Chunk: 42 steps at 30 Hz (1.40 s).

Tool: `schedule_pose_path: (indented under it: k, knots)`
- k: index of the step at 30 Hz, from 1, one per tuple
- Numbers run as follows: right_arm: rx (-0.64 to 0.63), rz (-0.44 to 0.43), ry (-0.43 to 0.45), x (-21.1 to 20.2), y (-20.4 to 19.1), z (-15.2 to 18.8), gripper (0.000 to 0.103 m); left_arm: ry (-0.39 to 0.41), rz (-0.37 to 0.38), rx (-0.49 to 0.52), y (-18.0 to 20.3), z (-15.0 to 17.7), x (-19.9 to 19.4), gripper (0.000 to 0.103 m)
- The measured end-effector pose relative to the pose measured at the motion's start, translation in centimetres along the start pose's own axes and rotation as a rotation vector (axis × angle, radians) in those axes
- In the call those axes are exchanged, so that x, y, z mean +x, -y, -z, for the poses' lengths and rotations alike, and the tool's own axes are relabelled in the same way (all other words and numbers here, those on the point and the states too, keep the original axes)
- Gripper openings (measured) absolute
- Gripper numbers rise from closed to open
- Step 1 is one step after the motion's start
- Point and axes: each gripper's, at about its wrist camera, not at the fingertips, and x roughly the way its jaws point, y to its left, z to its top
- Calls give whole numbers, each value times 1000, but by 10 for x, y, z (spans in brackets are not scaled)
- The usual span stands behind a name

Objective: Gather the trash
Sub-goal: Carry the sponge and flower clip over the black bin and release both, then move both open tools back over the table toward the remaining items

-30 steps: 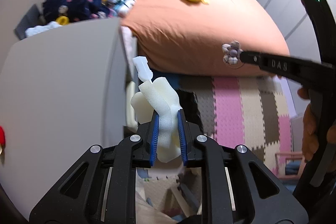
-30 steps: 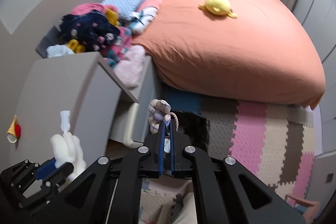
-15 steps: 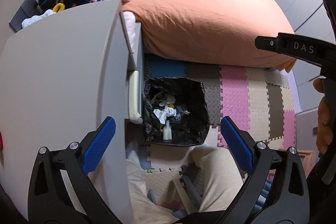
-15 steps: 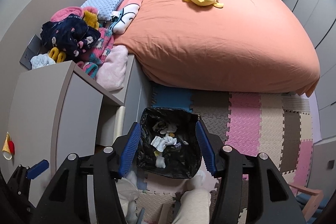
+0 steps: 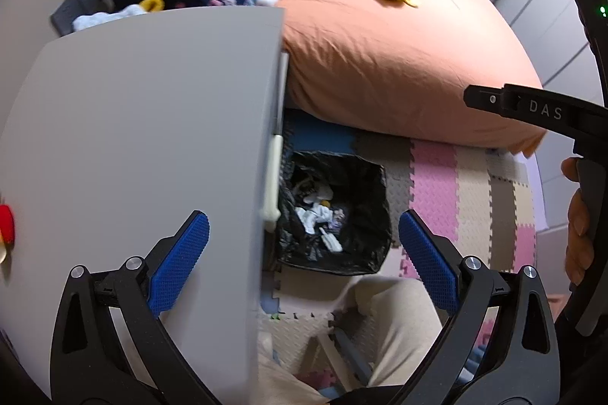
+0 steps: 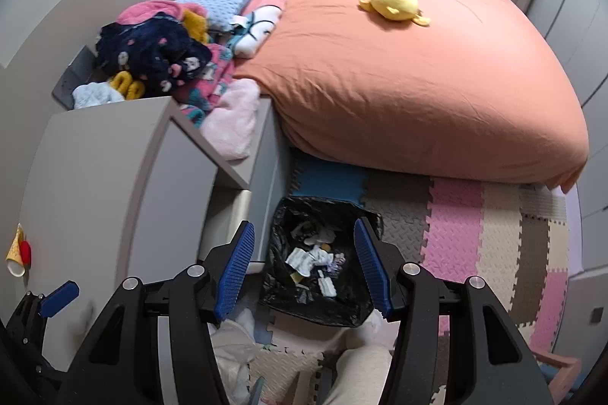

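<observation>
A trash bin lined with a black bag (image 5: pixel 374 200) (image 6: pixel 281 276) stands on the floor beside the grey cabinet (image 5: pixel 144 139) (image 6: pixel 91 177). White paper and foam scraps (image 5: pixel 319 215) (image 6: pixel 315 258) lie inside it. My left gripper (image 5: pixel 302 245) is open and empty, high above the cabinet edge and the bin. My right gripper (image 6: pixel 302 258) is open and empty, directly above the bin. A small red and yellow item (image 5: pixel 5 226) (image 6: pixel 19 251) lies on the cabinet top at far left.
A bed with an orange cover (image 6: pixel 418 82) and a yellow plush toy (image 6: pixel 395 2) fills the back. Piled clothes (image 6: pixel 159 55) lie behind the cabinet. Coloured foam floor mats (image 6: pixel 475 226) lie right of the bin. The person's legs (image 5: pixel 387 329) are below.
Both grippers were shut on trash one second ago, the left on white foam, the right on a small knotted item. Both have opened, the trash lies in the bin, and the left has shifted left.
</observation>
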Motion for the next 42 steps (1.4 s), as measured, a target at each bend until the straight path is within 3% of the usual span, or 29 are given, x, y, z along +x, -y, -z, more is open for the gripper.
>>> schedule_pose_path:
  k: [25, 42]
  knots:
    - [-170, -101, -7, 9, -133, 3, 59, 73, -102, -288, -144, 43, -48, 97]
    - [-276, -172, -23, 19, -212, 3, 59, 129, -222, -541, -240, 67, -90, 97]
